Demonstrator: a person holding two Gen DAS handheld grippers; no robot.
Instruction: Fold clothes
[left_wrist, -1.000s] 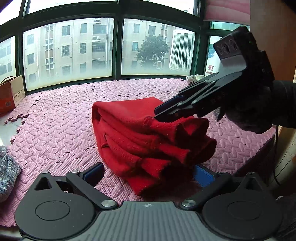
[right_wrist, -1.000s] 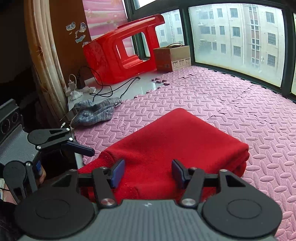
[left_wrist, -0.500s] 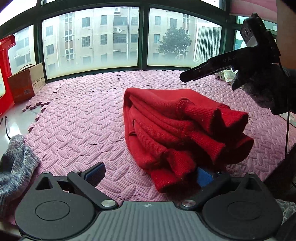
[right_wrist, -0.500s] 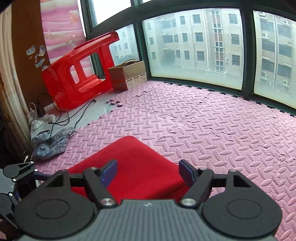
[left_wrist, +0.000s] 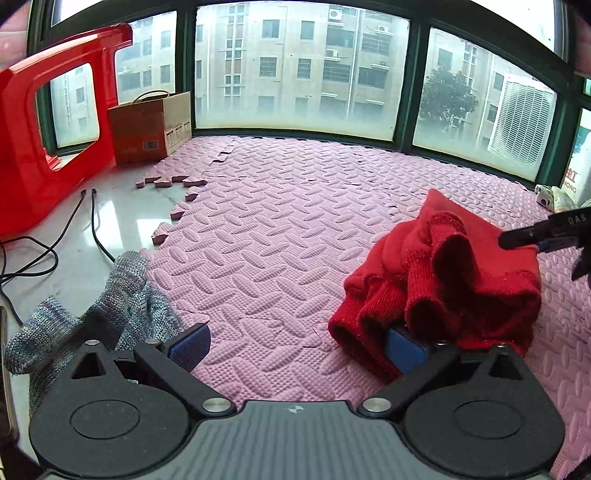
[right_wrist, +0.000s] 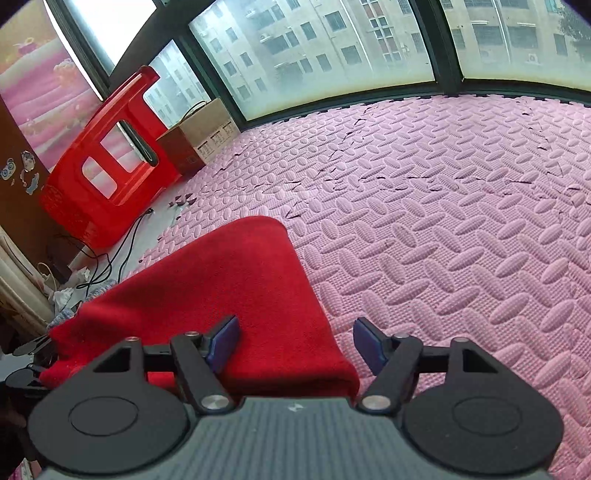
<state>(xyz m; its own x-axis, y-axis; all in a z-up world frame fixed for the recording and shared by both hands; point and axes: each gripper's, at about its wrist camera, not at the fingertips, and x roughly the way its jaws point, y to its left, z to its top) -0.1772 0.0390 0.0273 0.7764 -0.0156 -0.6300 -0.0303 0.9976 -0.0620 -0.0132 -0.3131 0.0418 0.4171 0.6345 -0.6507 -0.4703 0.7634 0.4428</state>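
A folded red sweater lies on the pink foam mat, its ribbed cuffs bunched toward me in the left wrist view. My left gripper is open, and its right pad touches the sweater's near edge. One finger of the right gripper reaches in over the sweater's far side. In the right wrist view the red sweater runs under my right gripper. Its jaws are closing, with the sweater's near corner between them and the pads not pressing on it.
A grey knit garment lies at the mat's left edge beside black cables on white floor. A red plastic stool on its side and a cardboard box stand by the windows. Small white items sit far right.
Both views swung left, so the sweater now sits right of the left gripper. The right gripper lifted off the cuffs and came back low over the sweater. Its jaws widened, then narrowed.
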